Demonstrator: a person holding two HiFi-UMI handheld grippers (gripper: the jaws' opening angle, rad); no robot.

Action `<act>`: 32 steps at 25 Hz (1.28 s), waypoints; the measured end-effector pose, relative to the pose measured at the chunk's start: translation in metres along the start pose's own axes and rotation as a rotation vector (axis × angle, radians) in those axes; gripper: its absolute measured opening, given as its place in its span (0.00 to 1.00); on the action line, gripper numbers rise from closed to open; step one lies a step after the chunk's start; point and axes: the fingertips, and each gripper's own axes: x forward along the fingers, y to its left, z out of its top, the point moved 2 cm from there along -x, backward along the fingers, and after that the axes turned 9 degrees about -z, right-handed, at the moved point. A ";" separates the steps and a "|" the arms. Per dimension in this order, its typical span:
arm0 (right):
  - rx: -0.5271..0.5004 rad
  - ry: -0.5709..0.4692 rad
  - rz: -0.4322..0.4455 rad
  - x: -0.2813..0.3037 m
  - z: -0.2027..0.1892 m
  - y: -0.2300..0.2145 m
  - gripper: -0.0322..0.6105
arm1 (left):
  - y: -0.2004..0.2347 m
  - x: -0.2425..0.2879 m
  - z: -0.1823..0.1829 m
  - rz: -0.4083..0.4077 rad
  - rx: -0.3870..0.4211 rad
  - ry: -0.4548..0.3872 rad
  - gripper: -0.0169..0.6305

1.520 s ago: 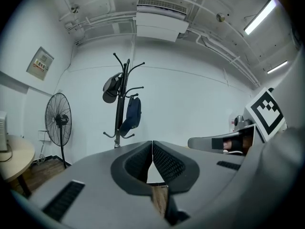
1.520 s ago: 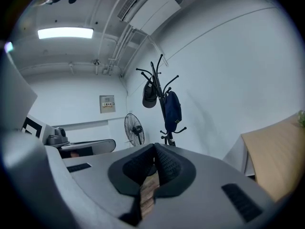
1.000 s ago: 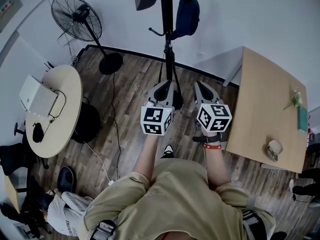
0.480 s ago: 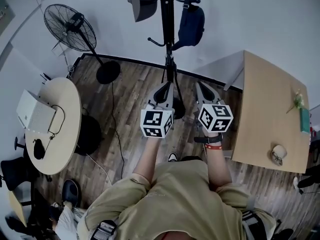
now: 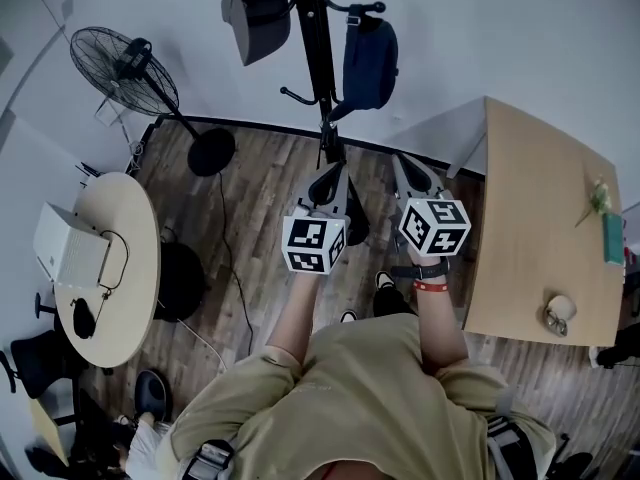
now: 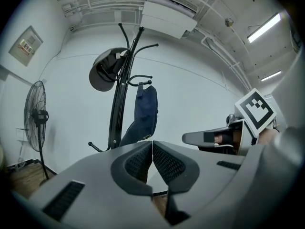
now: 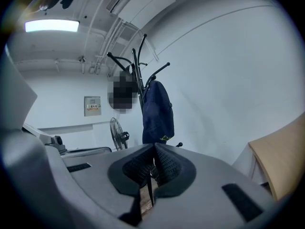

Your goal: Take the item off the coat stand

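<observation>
A black coat stand rises against the white wall. A navy blue bag hangs from a hook on its right side, and a dark grey cap hangs on its left. The bag and cap also show in the left gripper view; the bag shows in the right gripper view. My left gripper and right gripper are side by side below the stand, both shut and empty, apart from the bag.
A standing fan is left of the stand. A round table with a white box is at the left. A wooden table holding small items stands at the right. Cables run over the wood floor.
The view has moved closer to the stand, which has shifted left in the head view. Both grippers stay shut and side by side.
</observation>
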 end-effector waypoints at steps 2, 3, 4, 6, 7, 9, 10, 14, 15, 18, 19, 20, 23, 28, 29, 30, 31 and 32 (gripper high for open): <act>-0.002 -0.012 0.019 0.010 0.011 -0.006 0.11 | 0.003 0.012 0.006 -0.004 0.007 0.001 0.06; -0.003 -0.019 0.031 0.017 0.017 -0.009 0.12 | 0.006 0.019 0.009 -0.002 0.012 -0.004 0.06; -0.001 -0.028 0.041 0.023 0.023 -0.013 0.14 | 0.009 0.026 0.011 0.001 0.016 -0.007 0.06; 0.007 -0.040 0.060 0.035 0.031 -0.020 0.16 | 0.013 0.037 0.012 0.006 0.021 -0.006 0.06; 0.010 -0.043 0.072 0.039 0.035 -0.023 0.18 | 0.015 0.041 0.011 0.010 0.021 -0.005 0.06; 0.012 -0.050 0.099 0.047 0.043 -0.027 0.22 | 0.019 0.048 0.011 0.021 0.020 -0.002 0.06; 0.011 -0.055 0.114 0.051 0.047 -0.028 0.24 | 0.021 0.050 0.011 0.027 0.021 -0.001 0.06; -0.008 -0.063 0.169 0.073 0.057 -0.029 0.34 | 0.032 0.059 0.010 0.058 0.018 0.001 0.06; -0.010 -0.065 0.185 0.079 0.060 -0.028 0.37 | 0.035 0.060 0.010 0.066 0.019 0.001 0.06; -0.001 -0.091 0.247 0.093 0.073 -0.026 0.49 | 0.042 0.065 0.011 0.084 0.026 0.001 0.06; 0.008 -0.105 0.271 0.096 0.079 -0.024 0.53 | 0.044 0.067 0.012 0.088 0.027 0.001 0.06; 0.016 -0.120 0.295 0.100 0.085 -0.023 0.57 | 0.046 0.068 0.012 0.093 0.029 0.000 0.06; 0.009 -0.144 0.342 0.111 0.098 -0.018 0.63 | 0.051 0.072 0.013 0.103 0.033 0.000 0.06; -0.015 -0.125 0.386 0.134 0.102 -0.012 0.69 | 0.055 0.080 0.015 0.114 0.043 -0.003 0.06; -0.018 -0.119 0.393 0.138 0.102 -0.011 0.69 | 0.056 0.081 0.016 0.117 0.045 -0.004 0.06; -0.023 -0.113 0.398 0.141 0.102 -0.009 0.69 | 0.056 0.081 0.017 0.120 0.047 -0.005 0.06; -0.029 -0.109 0.399 0.143 0.102 -0.007 0.69 | 0.057 0.081 0.018 0.123 0.048 -0.005 0.06; -0.037 -0.108 0.397 0.144 0.102 -0.006 0.67 | 0.057 0.080 0.018 0.126 0.046 -0.005 0.06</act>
